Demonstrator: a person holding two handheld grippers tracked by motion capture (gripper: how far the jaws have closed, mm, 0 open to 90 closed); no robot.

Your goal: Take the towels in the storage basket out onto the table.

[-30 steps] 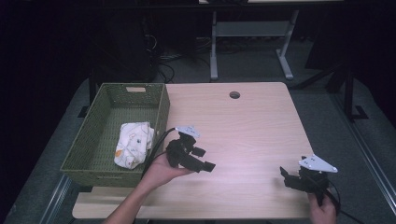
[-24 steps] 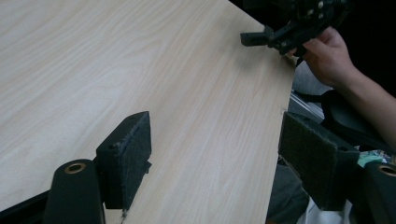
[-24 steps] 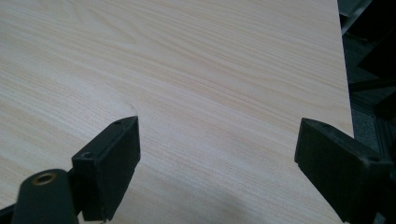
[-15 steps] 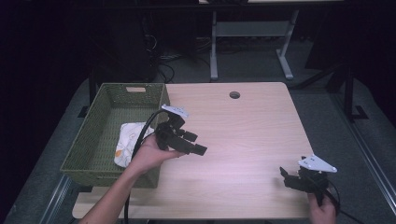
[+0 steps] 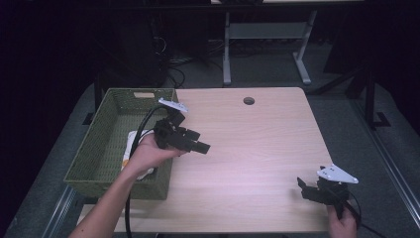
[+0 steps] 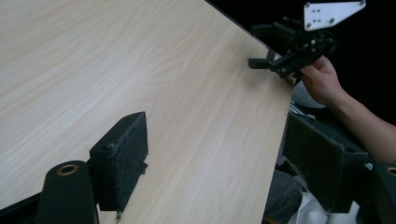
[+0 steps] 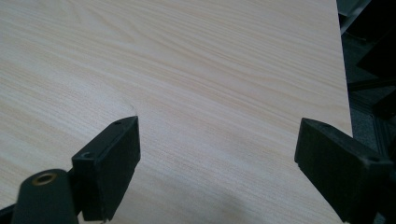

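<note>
My left gripper (image 5: 200, 147) hovers above the table's left part, right beside the green woven basket (image 5: 99, 148), jaws pointing right. In the left gripper view its jaws stand wide apart with bare wood between them, so the left gripper (image 6: 215, 158) is open and empty. A white and yellow crumpled bag (image 5: 130, 144) lies inside the basket, partly hidden by the hand. Near the front right corner my right gripper (image 5: 303, 188) rests low, jaws pointing left. The right gripper (image 7: 217, 158) is open too, nothing between its pads. From the left gripper view the right gripper (image 6: 266, 60) shows at the far table edge.
The light wooden table (image 5: 257, 144) has a round cable hole (image 5: 248, 100) near its back edge. A grey metal desk frame (image 5: 262, 39) stands behind on dark floor. Cables (image 5: 133, 163) trail from the left gripper down past the basket.
My left gripper has lifted and moved back along the basket's right side. The right gripper has stayed where it was.
</note>
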